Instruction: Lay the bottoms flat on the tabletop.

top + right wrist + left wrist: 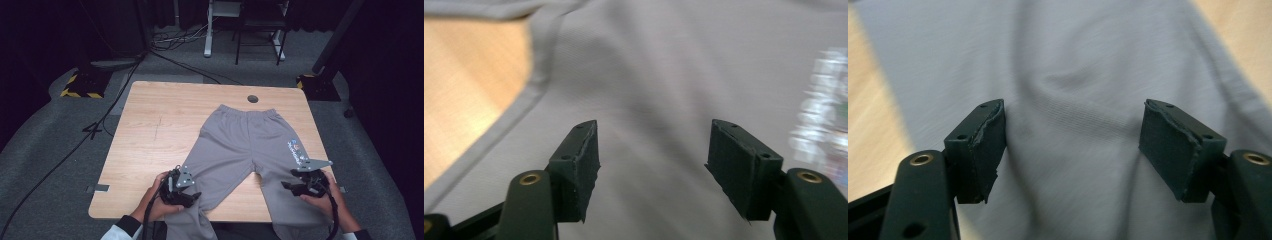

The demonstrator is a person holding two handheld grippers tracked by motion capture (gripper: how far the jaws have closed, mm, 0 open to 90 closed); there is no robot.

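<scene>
The grey sweatpants (pixel 247 150) lie flat on the wooden table (pixel 150 130), waistband at the far edge from the person and both legs running back toward the near edge, where their cuffs hang over. Each leg's long axis therefore points almost straight at the tool above it, so the coming move turns on a simple pairing: the left leg lies directly under the left tool (pixel 184 194), the right leg directly under the right tool (pixel 295 186), and neither hand needs to cross.

In the left gripper view the left tool (pixel 1073 145) stands with its jaws wide apart, nothing between them, and softly wrinkled cloth (pixel 1073 75) just ahead and below. In the right gripper view the right tool (pixel 654 165) is likewise spread and empty, with the inner seam of the leg and bare table off to its left and a blurred printed logo (pixel 824 110) off to its right.

The fabric looks like a thick, fine-ribbed knit, with shallow folds near the left tool and smoother cloth under the right. A small white and blue logo (pixel 296 151) sits on the right thigh, just beyond the right tool.
</scene>
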